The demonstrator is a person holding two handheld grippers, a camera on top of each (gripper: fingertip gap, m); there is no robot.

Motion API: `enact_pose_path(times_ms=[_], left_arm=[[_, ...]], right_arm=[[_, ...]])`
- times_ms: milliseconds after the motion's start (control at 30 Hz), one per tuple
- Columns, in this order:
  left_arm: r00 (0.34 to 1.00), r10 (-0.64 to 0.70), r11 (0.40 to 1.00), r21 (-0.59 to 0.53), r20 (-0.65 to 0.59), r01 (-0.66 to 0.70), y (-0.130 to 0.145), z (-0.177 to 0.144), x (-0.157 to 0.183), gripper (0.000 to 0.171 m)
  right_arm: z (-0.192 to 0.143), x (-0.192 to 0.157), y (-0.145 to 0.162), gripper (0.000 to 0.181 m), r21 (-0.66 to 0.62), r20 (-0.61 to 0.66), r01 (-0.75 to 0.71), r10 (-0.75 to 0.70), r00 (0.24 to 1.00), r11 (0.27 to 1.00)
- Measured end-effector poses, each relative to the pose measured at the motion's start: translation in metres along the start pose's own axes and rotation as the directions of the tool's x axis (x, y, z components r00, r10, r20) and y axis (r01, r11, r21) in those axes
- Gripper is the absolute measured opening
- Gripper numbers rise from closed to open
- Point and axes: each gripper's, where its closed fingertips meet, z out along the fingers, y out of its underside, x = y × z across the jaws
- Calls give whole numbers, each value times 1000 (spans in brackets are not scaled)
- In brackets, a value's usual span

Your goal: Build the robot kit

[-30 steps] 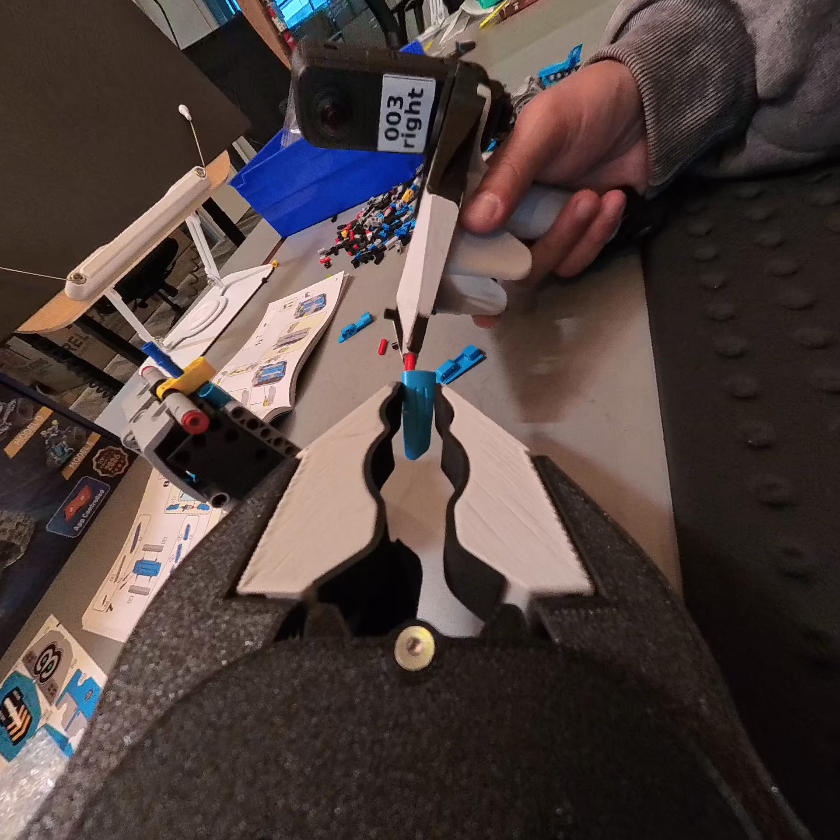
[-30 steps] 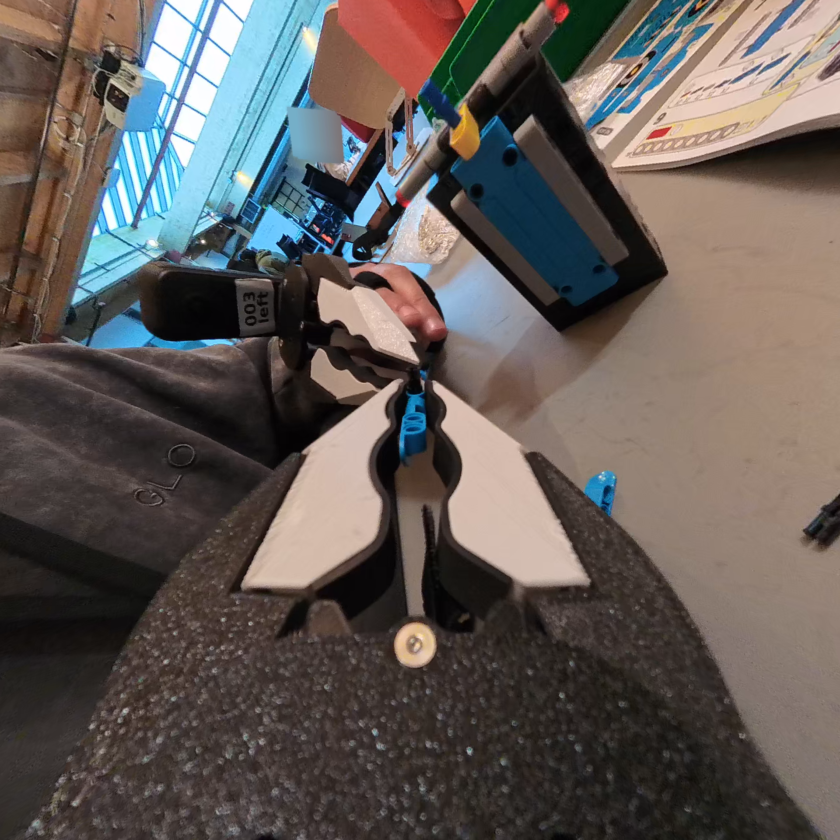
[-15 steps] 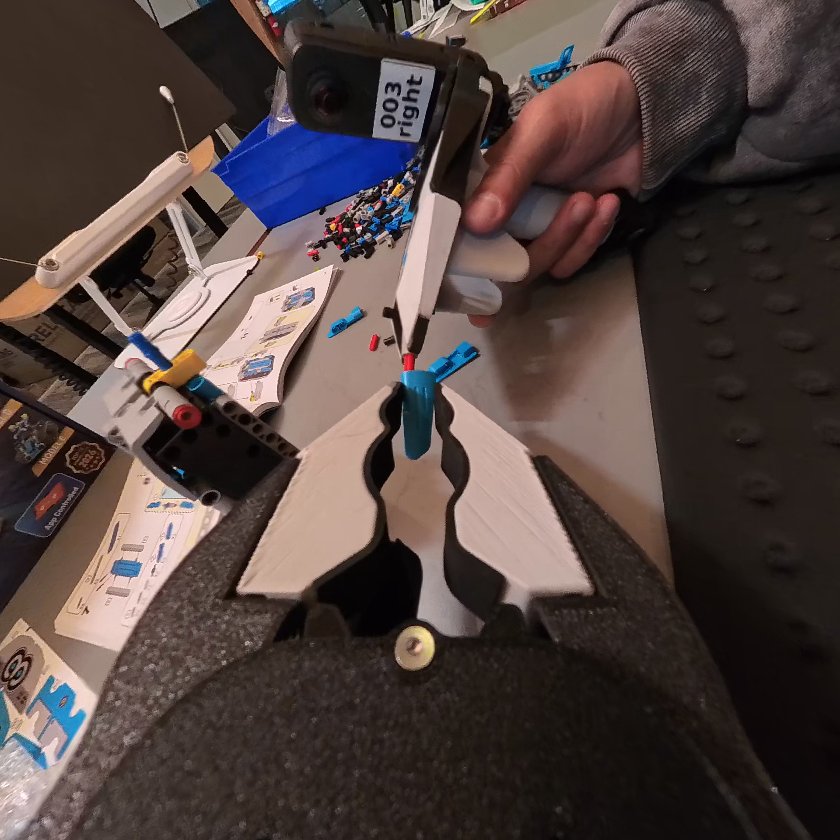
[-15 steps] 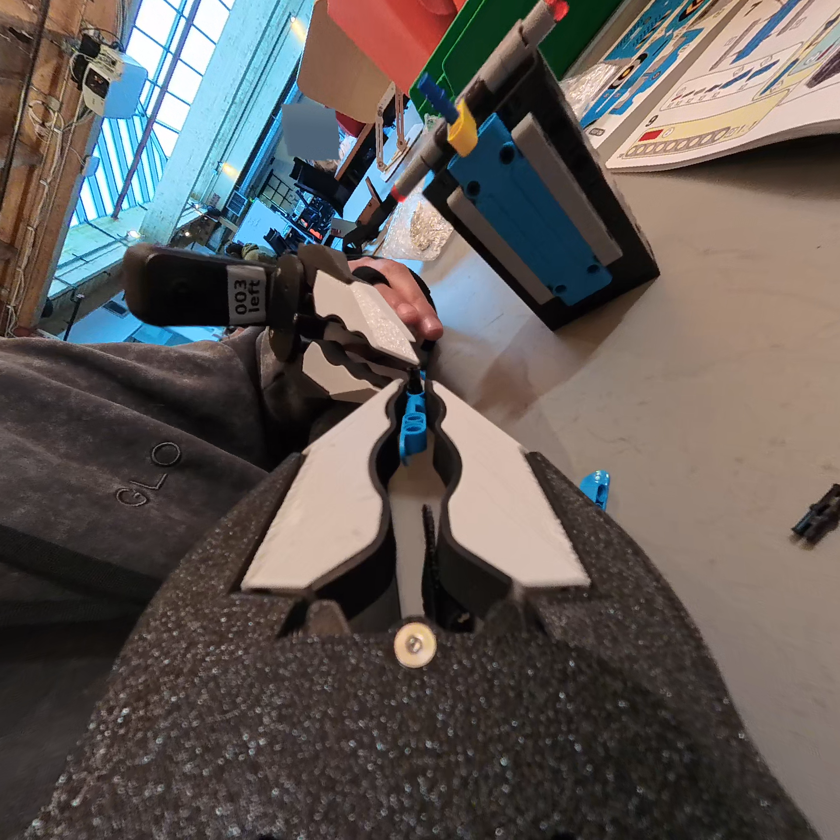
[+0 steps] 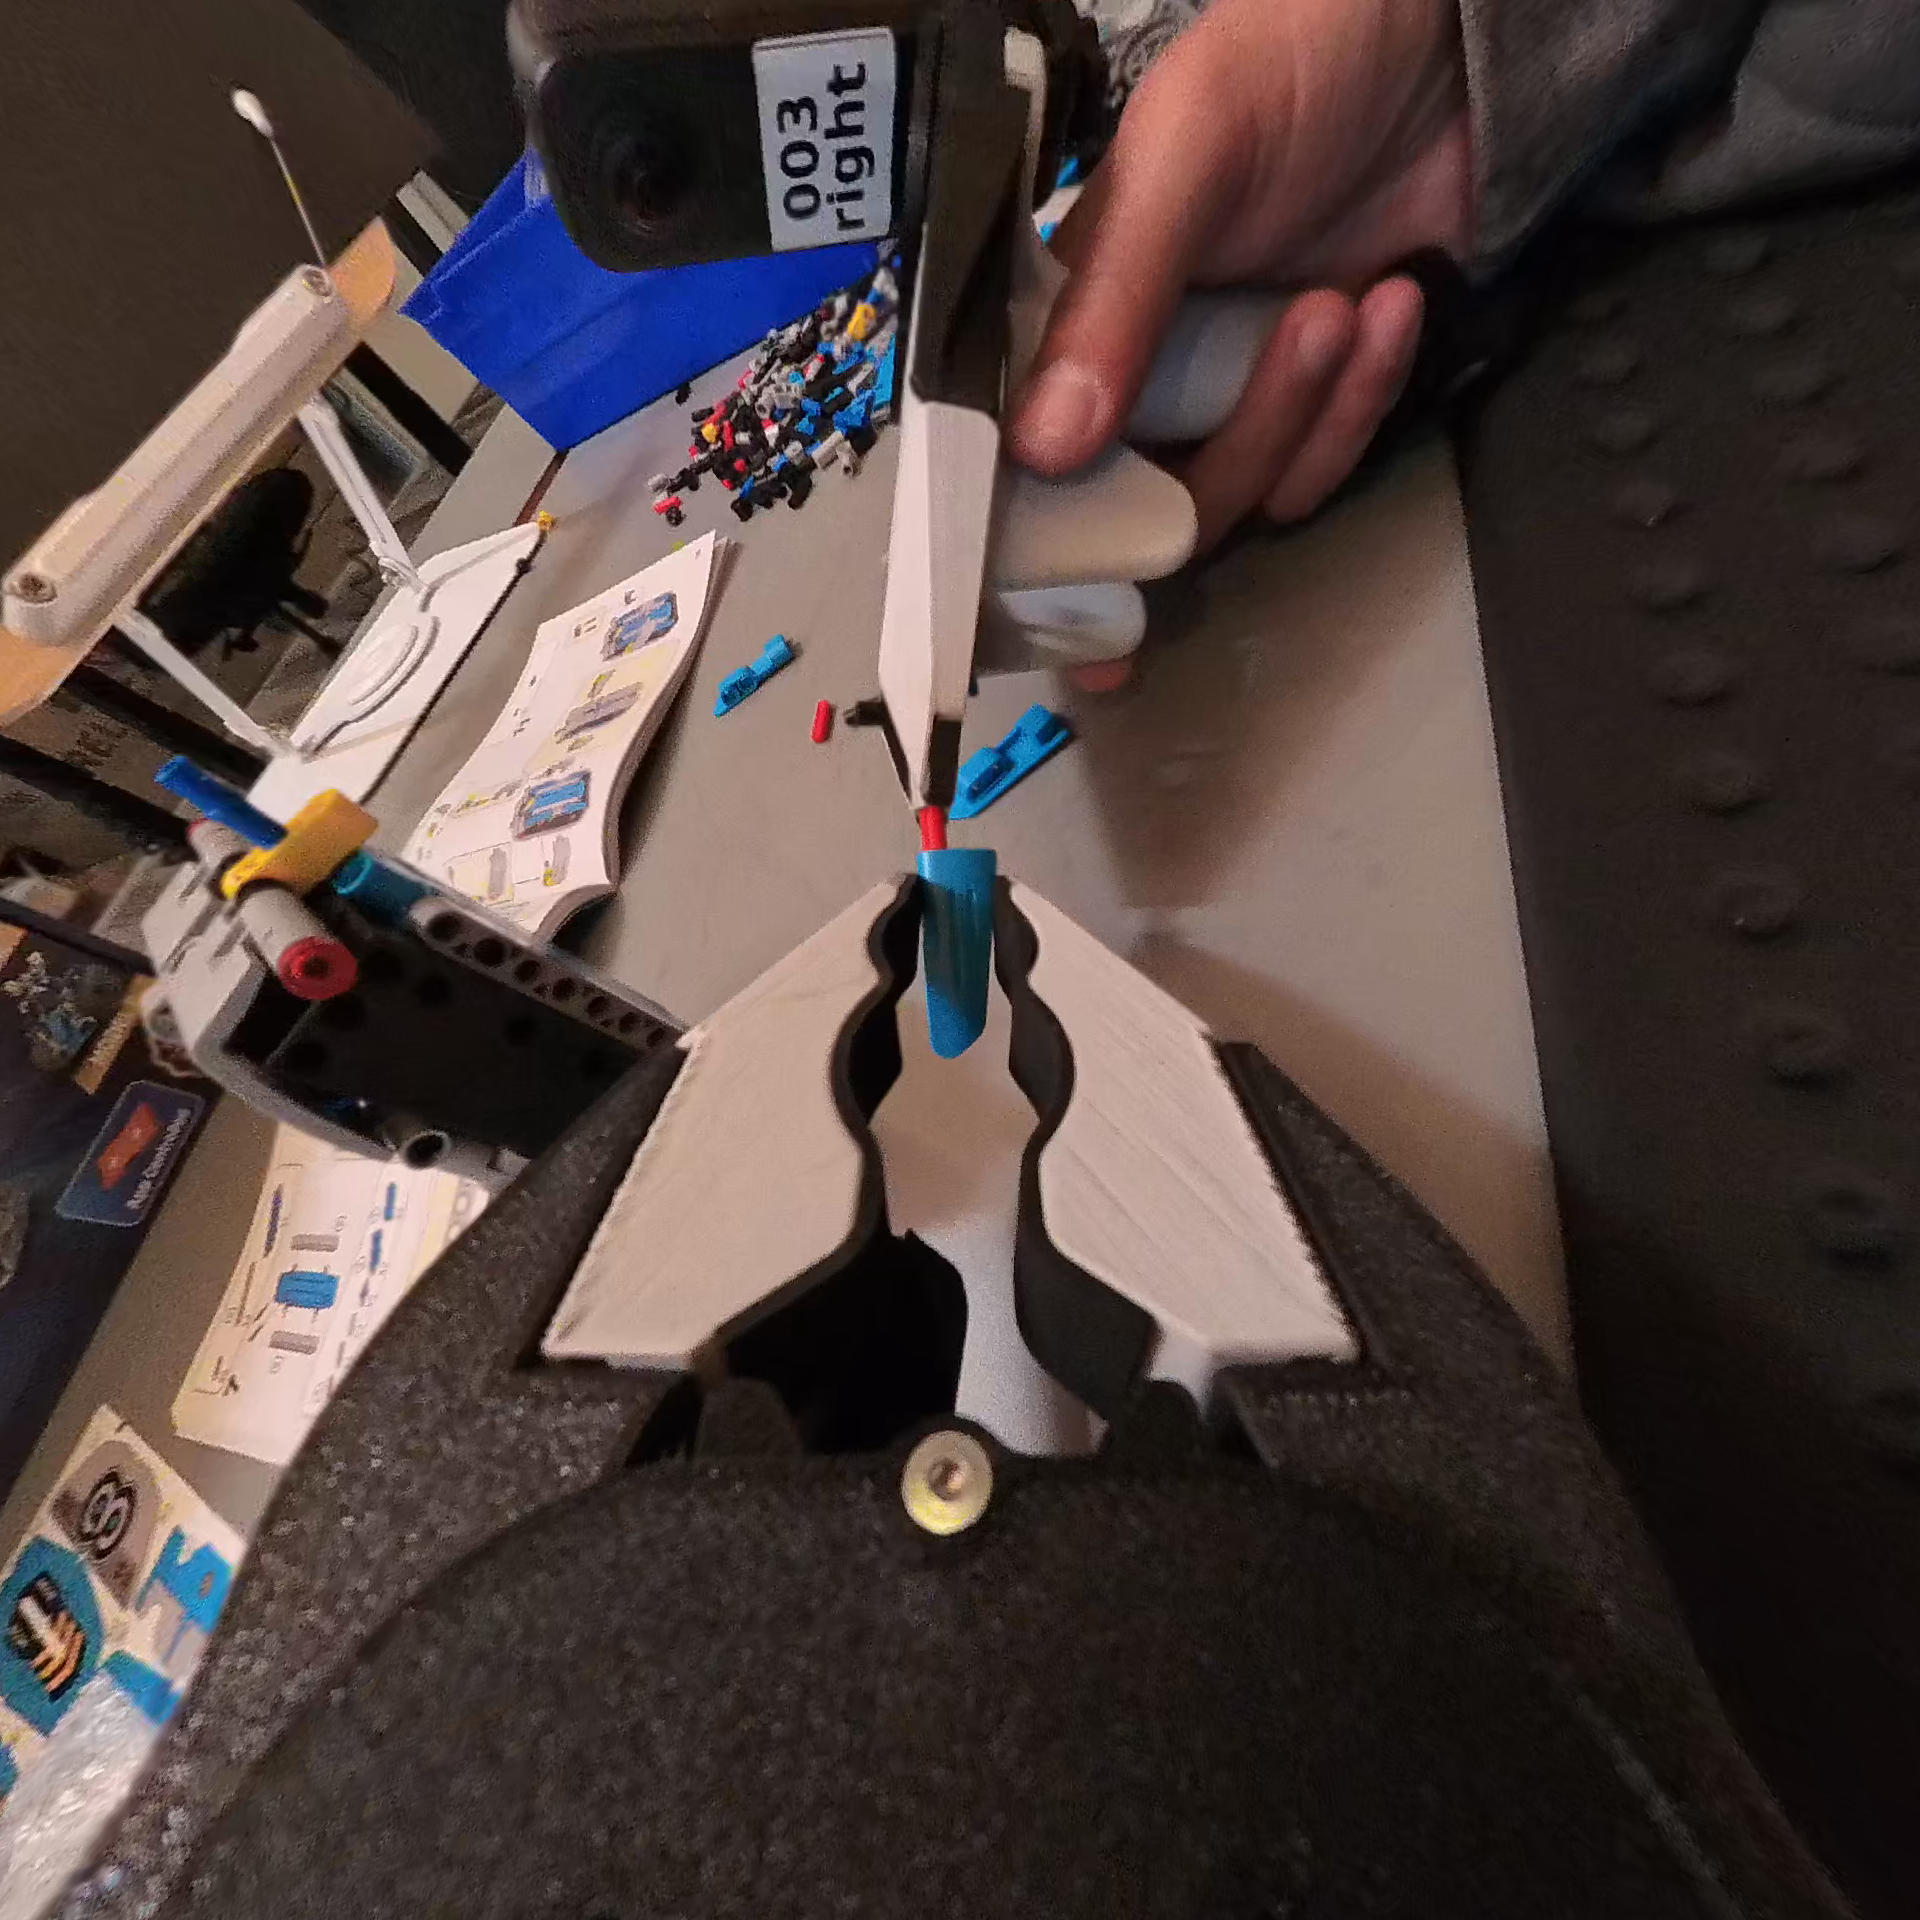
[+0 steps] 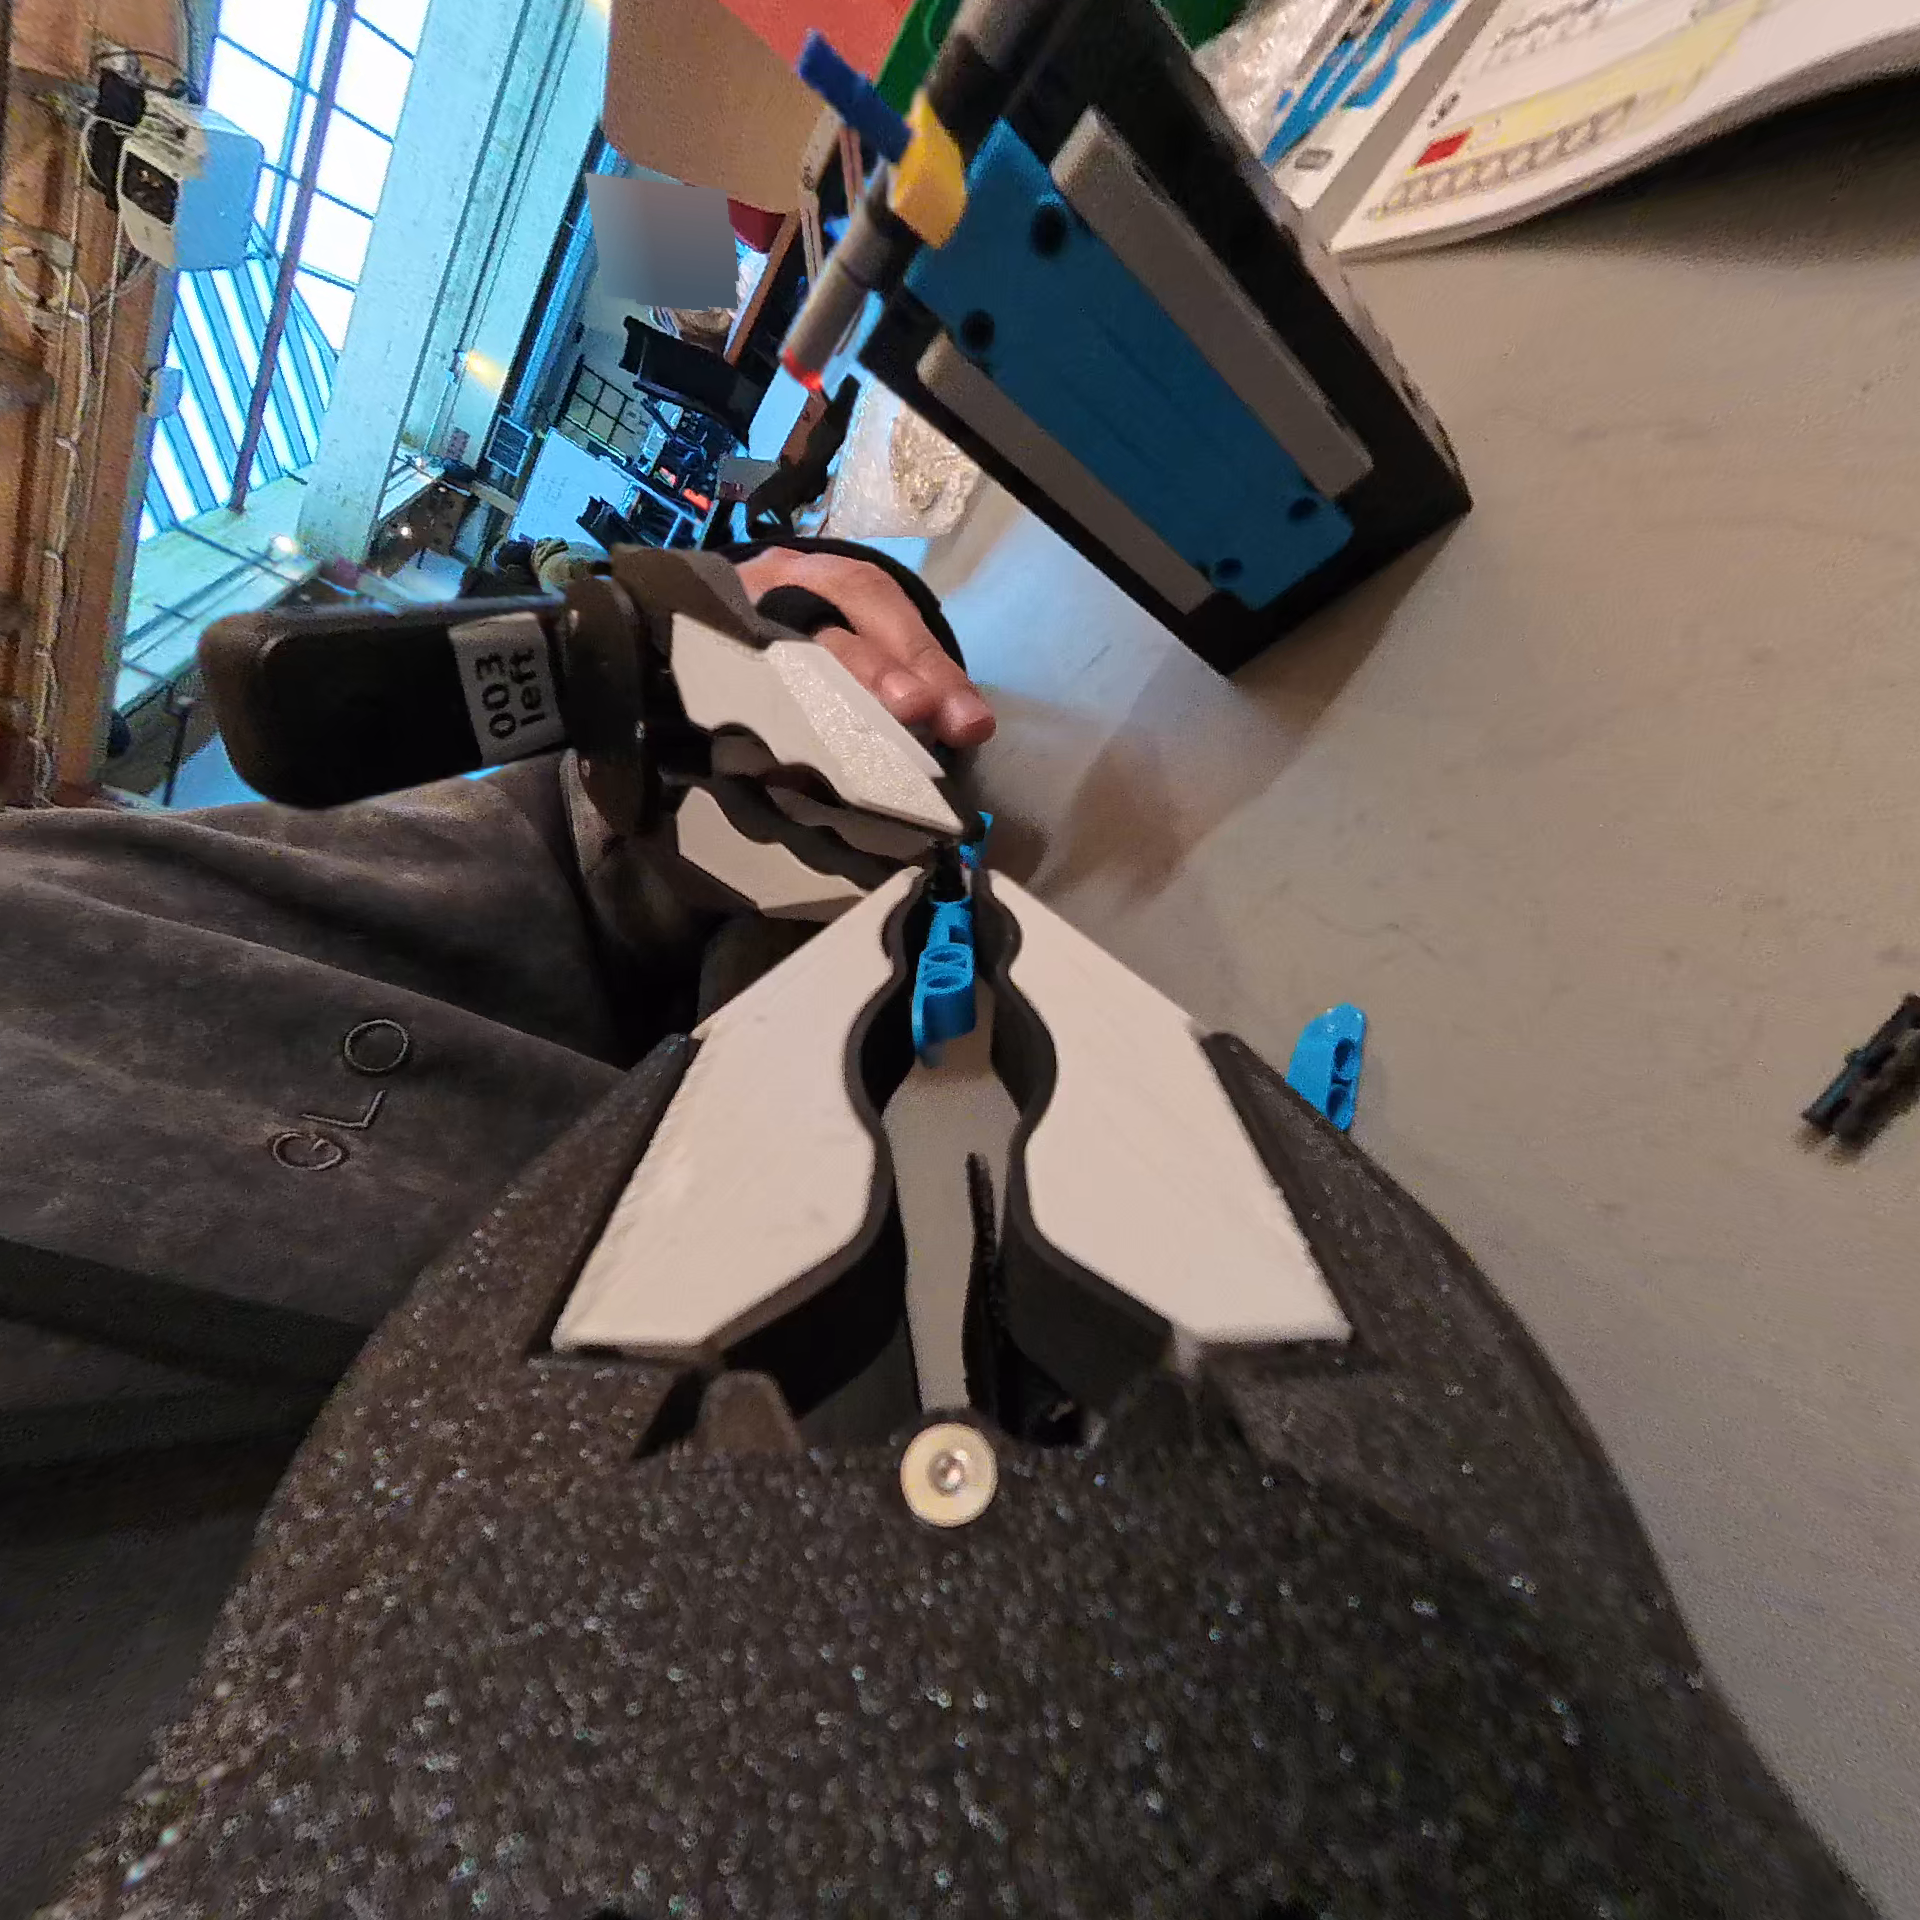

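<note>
Blue curved piece (image 5: 956,961) sits pinched in the left tongs (image 5: 951,894) above the grey table (image 5: 1299,831); the right tongs (image 6: 948,894) pinch a blue holed connector (image 6: 943,977), its red pin (image 5: 932,826) touching the curved piece's tip. A black-and-blue block model (image 6: 1132,343) stands nearby.

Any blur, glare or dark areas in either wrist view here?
Left wrist view: dim, dark on the right, person's hand and assembled brick block soft, blue piece fairly sharp. Right wrist view: windows overexposed, brick block motion-blurred, fisheye bending at edges.
</note>
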Motion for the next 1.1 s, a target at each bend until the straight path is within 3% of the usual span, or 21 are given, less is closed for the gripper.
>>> enact_pose_path(times_ms=[167,333,500,600,800,900,1000,1100], left_arm=[[1000,-4,1000,-9,-13,4,1,1,1,13],[1000,-21,1000,-17,-11,21,2,3,-2,3],[1000,2,1000,-26,-24,-2,3,3,2,0],[1000,-1,1000,-11,-27,1,1,1,3,0],[997,33,998,-58,-63,-36,2,7,15,0],[979,-151,985,-106,-139,136,-5,20,21,23],[903,-364,926,-190,-230,325,-8,38,26,31],[880,-419,897,-255,-225,362,-6,55,27,31]], right_arm=[[3,-3,1,6,-3,24,-19,19,1000,1000],[6,-4,1,7,-31,-90,137,-139,986,990],[3,1,3,7,-52,-126,162,-167,978,985],[-12,4,-2,7,-54,-155,190,-196,968,980],[-75,13,-17,7,20,-293,305,-286,912,952],[-81,13,-2,7,59,-280,253,-227,933,966],[-87,15,3,7,37,-317,234,-211,925,971],[-85,18,8,7,14,-317,230,-214,924,973]])
